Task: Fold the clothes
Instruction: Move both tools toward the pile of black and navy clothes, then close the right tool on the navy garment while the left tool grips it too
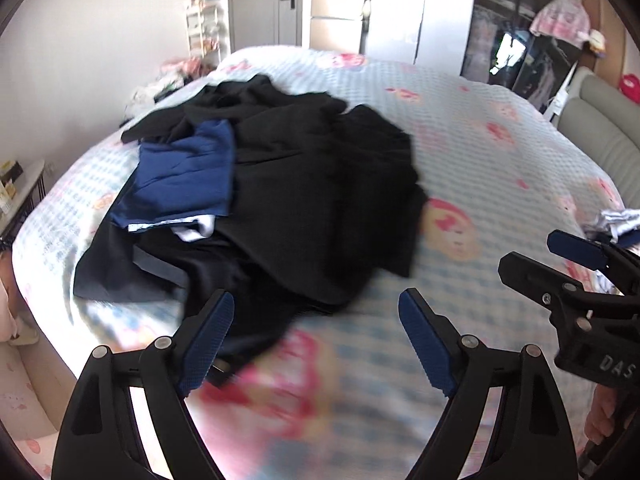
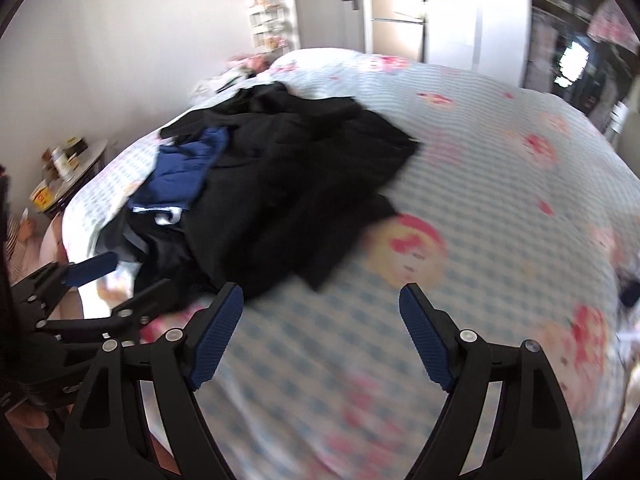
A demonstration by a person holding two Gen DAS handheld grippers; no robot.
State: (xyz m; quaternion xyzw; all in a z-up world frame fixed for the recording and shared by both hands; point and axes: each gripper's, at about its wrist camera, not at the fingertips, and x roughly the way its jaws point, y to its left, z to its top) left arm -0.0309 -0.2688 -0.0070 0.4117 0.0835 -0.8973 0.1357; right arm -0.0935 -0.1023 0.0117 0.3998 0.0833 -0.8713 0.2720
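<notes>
Bedroom, checked floral bed point(image 1: 460, 128): loose pile of clothes point(image 1: 300, 200) lying ahead of both grippers.

Going left to right, the left gripper point(image 1: 316, 336) is hovering released, nearest the heap's near edge; a blue garment point(image 1: 188, 172) is sitting on soft, crumpled black fabric, apparently unfolded though blur is hiding detail; the right gripper point(image 2: 322, 328) is hanging spread wide, empty, over bare bedspread just right of it.
</notes>
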